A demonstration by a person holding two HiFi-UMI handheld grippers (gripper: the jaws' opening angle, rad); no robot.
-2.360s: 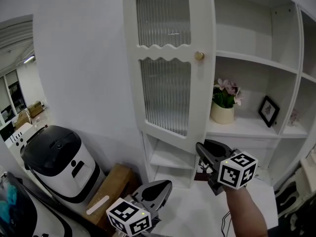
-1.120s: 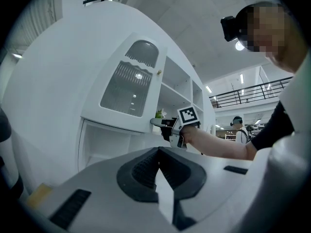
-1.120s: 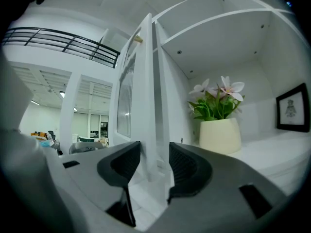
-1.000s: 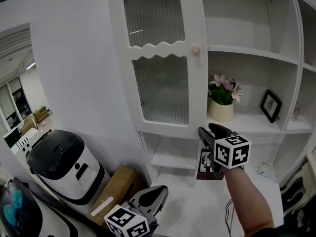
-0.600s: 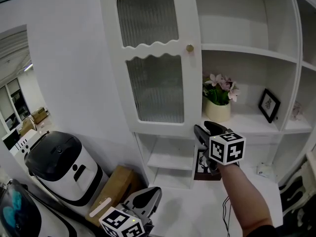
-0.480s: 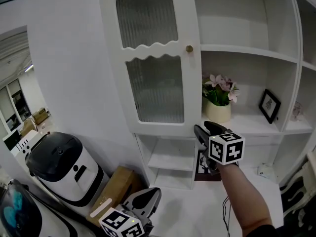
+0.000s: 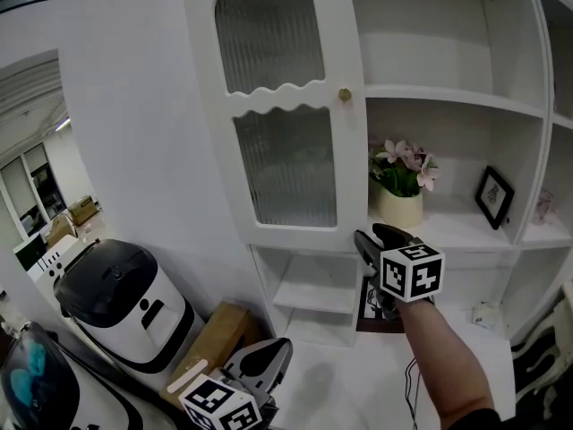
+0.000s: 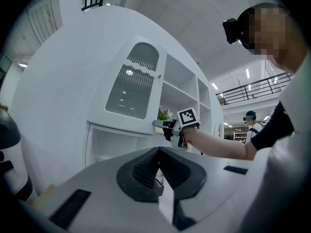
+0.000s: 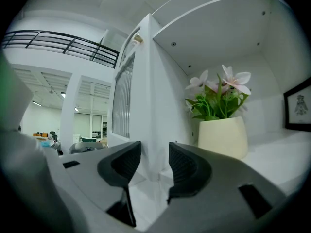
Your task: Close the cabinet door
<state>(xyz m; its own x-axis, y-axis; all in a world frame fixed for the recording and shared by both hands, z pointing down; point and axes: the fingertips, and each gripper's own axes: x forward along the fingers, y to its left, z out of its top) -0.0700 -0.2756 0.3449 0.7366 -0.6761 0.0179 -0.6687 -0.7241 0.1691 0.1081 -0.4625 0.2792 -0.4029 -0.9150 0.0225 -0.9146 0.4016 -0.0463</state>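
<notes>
The white cabinet door (image 7: 286,115) with ribbed glass and a small brass knob (image 7: 345,95) stands swung open, left of the open shelves. My right gripper (image 7: 365,243) is at the door's lower right corner. In the right gripper view its jaws (image 9: 154,149) stand open, and the door's free edge (image 9: 150,96) lines up with the gap; I cannot tell whether they touch. My left gripper (image 7: 283,345) hangs low at the bottom of the head view, away from the cabinet. It is shut and empty (image 8: 159,150).
A potted pink flower (image 7: 400,206) and a small picture frame (image 7: 493,197) stand on the shelf right of the door. A black-and-white appliance (image 7: 121,303) and a cardboard box (image 7: 210,339) sit on the floor at the left, below the door.
My right gripper has come up from below the door to its lower right corner. Over the last second the door and both grippers look almost unmoved.
</notes>
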